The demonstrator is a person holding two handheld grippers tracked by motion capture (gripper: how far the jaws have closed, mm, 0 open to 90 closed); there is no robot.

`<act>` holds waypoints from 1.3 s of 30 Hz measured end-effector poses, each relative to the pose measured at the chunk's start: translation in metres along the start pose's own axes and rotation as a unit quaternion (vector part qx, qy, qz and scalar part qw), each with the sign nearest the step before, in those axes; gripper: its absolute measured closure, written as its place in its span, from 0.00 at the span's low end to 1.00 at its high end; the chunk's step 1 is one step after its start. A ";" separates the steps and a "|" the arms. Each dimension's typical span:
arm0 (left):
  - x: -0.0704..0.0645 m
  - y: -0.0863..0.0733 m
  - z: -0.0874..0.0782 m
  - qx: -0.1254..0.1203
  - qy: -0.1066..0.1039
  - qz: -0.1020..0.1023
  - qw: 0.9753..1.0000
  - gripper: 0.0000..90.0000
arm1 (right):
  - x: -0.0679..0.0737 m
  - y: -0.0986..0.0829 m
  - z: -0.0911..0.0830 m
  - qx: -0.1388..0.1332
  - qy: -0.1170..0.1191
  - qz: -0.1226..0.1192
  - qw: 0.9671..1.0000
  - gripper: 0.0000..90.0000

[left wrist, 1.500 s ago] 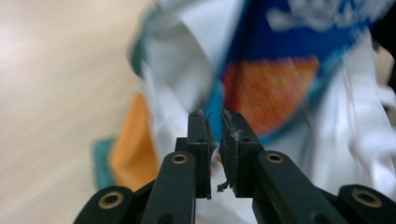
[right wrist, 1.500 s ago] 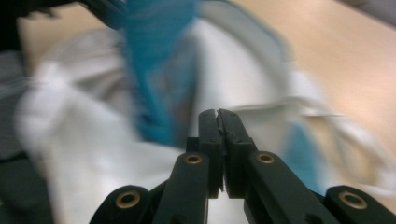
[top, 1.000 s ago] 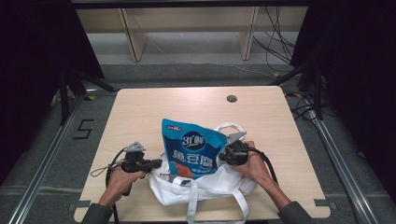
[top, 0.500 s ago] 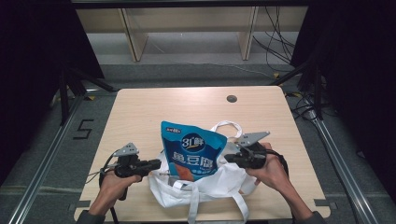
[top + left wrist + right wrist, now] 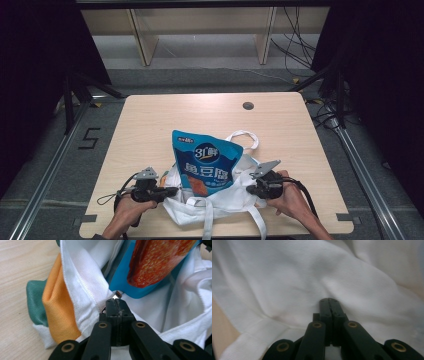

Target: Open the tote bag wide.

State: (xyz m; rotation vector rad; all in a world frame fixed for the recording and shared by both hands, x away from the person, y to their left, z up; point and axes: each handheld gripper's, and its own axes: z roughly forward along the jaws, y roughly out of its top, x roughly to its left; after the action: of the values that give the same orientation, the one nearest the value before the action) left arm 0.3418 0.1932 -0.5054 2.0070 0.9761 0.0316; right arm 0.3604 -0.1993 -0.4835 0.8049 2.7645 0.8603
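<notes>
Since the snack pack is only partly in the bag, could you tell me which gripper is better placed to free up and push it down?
Probably the right gripper: the pack leans toward its side. Both it and the left gripper are shut on the bag rim, so either must let go first.

White tote bag (image 5: 220, 207), blue snack pouch (image 5: 205, 162)

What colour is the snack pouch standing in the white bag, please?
The snack pouch is mainly blue with white lettering, clearest in the high view.

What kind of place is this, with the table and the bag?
Probably a lab recording rig, not a home: a bare wooden table framed by metal floor rails, loose cables behind, and dark curtains at both sides.
</notes>
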 end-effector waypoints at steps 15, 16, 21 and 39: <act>0.019 0.018 0.017 -0.012 0.011 -0.023 1.000 0.99 | -0.044 0.022 0.022 0.000 -0.038 0.024 0.999 1.00; 0.021 0.020 0.019 -0.015 0.013 -0.025 0.999 0.99 | -0.049 0.024 0.024 -0.003 -0.041 0.023 0.999 1.00; 0.029 0.029 0.027 -0.022 0.017 -0.037 0.999 0.99 | -0.071 0.034 0.032 -0.004 -0.048 0.041 0.998 1.00; 0.032 0.045 0.021 -0.066 0.011 -0.045 0.997 0.84 | -0.089 0.039 0.023 -0.044 -0.069 0.080 0.993 0.94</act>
State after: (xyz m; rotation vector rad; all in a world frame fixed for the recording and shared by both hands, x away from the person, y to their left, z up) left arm 0.4001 0.1851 -0.4964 1.8447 1.0512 0.0680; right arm 0.4595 -0.2085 -0.4832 1.0396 2.5513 0.9102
